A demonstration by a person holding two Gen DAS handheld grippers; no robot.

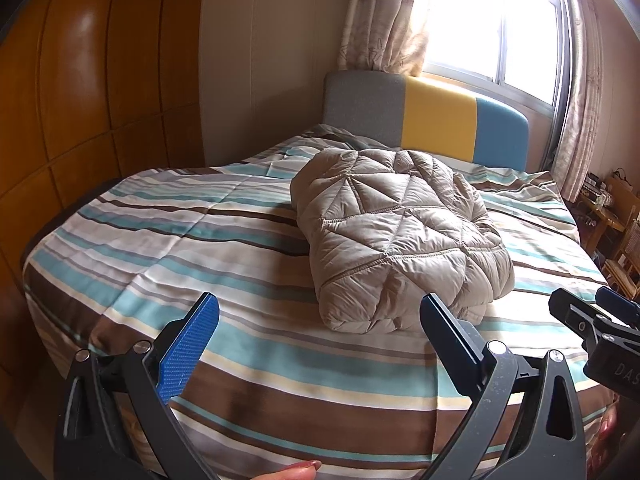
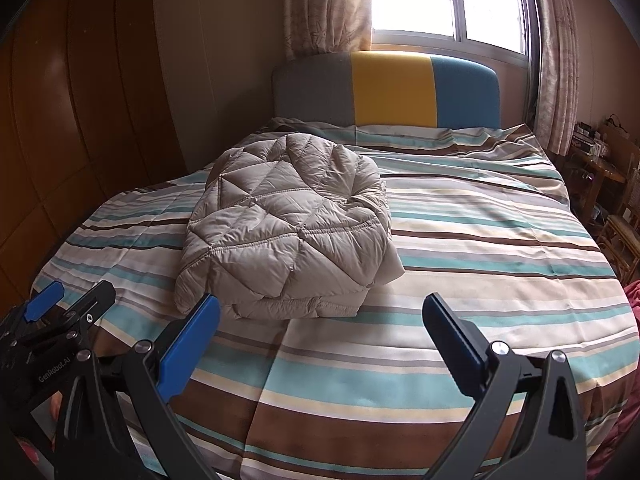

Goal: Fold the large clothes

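The bed (image 1: pixel 160 240) fills most of both views and is covered by a spread striped in brown, teal, cream and grey. At its far end stands a headboard (image 1: pixel 432 120) with three panels: grey, yellow and blue. Behind the headboard is a bright window (image 1: pixel 492 20) flanked by patterned curtains (image 1: pixel 380 20). A glossy wooden wardrobe (image 1: pixel 80 80) lines the wall on the left side of the bed. Wooden furniture (image 2: pixel 608 200) stands at the right edge of the room.

The beige quilted jacket (image 1: pixel 400 240) lies on the spread as a folded, thick, roughly rectangular bundle. In the left wrist view it sits right of centre; in the right wrist view it sits left of centre (image 2: pixel 288 228). Its near edge shows stacked layers.

The left gripper (image 1: pixel 320 340) is held over the near part of the bed, jaws spread wide and empty, with the blue ribbed pad (image 1: pixel 188 352) facing inward. It is short of the jacket, not touching it.

The right gripper (image 2: pixel 320 340) is likewise spread wide and empty, near the jacket's front edge without contact. Each gripper shows at the edge of the other's view.

A fingertip (image 1: pixel 296 472) shows at the bottom of the left wrist view.
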